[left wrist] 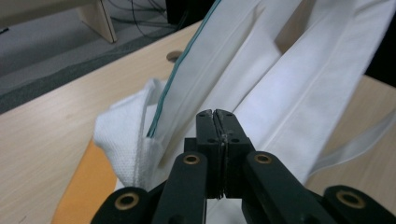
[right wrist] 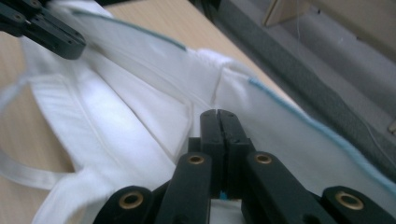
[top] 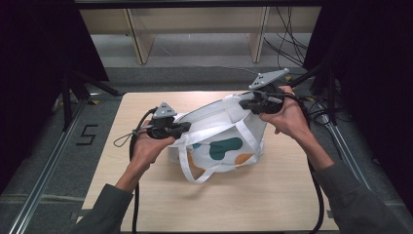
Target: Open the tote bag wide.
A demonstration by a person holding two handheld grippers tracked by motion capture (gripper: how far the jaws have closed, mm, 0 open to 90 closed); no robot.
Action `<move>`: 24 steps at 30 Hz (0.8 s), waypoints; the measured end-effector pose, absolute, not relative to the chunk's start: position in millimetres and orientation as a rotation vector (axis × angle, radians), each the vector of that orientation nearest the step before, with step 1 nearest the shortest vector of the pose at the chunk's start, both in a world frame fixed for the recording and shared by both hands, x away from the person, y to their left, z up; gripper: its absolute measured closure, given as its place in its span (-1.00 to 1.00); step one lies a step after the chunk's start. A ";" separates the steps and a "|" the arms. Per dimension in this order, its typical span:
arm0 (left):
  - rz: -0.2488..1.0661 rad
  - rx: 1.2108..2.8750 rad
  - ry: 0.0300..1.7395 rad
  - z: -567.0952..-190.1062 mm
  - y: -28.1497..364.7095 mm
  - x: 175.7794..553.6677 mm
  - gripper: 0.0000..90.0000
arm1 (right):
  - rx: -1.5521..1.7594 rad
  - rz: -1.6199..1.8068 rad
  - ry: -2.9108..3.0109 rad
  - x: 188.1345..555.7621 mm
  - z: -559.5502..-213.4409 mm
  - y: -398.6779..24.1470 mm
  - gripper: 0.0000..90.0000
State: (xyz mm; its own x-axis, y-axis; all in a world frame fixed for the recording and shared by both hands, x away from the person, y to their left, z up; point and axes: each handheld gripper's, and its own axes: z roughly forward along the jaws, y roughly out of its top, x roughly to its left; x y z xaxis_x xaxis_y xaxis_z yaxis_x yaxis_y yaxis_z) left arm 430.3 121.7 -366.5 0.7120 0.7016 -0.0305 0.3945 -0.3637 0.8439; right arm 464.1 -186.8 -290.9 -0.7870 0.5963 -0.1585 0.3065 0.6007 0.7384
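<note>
The white cloth tote bag with teal and orange blotches [top: 221,146] sits mid-tabletop [top: 146,195]. Left gripper [top: 187,127] at nine o'clock and right gripper [top: 242,104] at one o'clock clamp its rim shut-jawed, spreading the mouth; next, probably lift evenly.

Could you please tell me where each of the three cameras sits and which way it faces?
High view: above the person's side, facing forward and down on the table; forearms, hands, left claw and right claw.
Left gripper view: rides the left claw, facing along its shut jaws at the tote bag.
Right gripper view: rides the right claw, likewise.
All share the bag.
</note>
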 end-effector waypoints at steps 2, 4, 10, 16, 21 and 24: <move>0.413 2.023 0.854 -378.1 119.5 439.2 0.96 | 0.731 0.956 2.477 473.4 -307.8 -189.2 1.00; 0.422 2.028 0.892 -389.9 119.0 447.3 0.96 | 0.759 0.895 2.503 477.2 -319.7 -193.8 1.00; 0.374 2.105 0.975 -435.2 118.8 468.4 0.98 | 0.959 0.756 2.604 491.8 -395.6 -212.2 1.00; 0.305 2.061 1.083 -447.4 121.8 482.2 0.98 | 1.051 0.842 2.620 494.1 -428.7 -218.8 1.00; 0.344 2.082 1.011 -427.1 114.9 471.4 0.97 | 0.995 0.867 2.545 488.0 -405.4 -212.5 1.00; 0.293 2.066 0.935 -411.1 99.9 464.3 0.95 | 0.908 0.985 2.520 490.3 -386.9 -202.7 1.00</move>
State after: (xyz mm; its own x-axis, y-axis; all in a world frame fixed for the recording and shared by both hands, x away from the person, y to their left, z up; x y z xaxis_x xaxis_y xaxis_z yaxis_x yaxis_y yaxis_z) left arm 464.3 99.9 -411.1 0.6960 0.7085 -0.1171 0.5154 -0.3794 0.7684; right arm 490.3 -202.7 -386.9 -0.7606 0.6483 -0.0352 0.4526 0.5683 0.6872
